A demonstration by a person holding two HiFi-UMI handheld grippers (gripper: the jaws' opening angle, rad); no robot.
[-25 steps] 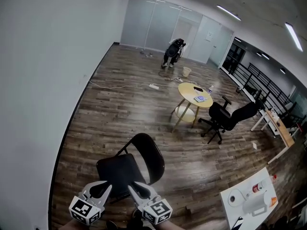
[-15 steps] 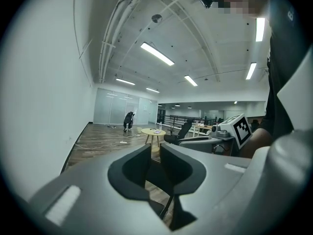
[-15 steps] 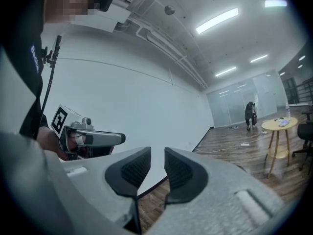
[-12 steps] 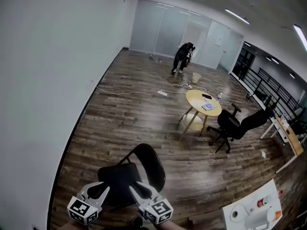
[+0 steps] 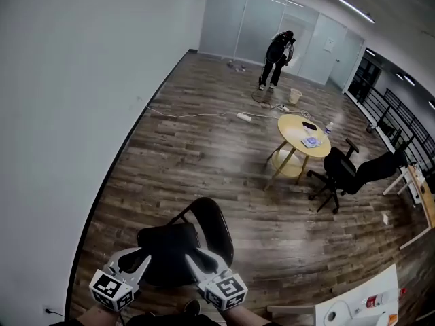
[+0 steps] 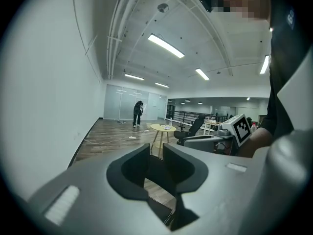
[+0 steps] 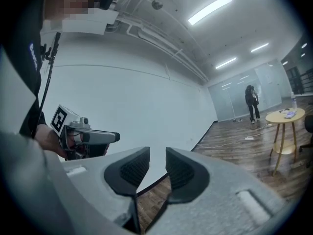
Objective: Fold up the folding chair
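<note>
Both claws now sit closer in on the folding chair (image 5: 171, 244) than a second ago, and both sets of jaws have just been opening. My left gripper (image 5: 138, 259) is narrowly parted, pinching nothing; the chair's dark seat shows beyond the gap. My right gripper (image 5: 204, 260) is likewise slightly spread, with only wood floor (image 5: 204, 148) and wall behind its gap. Chair stands unfolded on the floor just ahead of me, the jaw tips overlapping the near edge of its seat.
</note>
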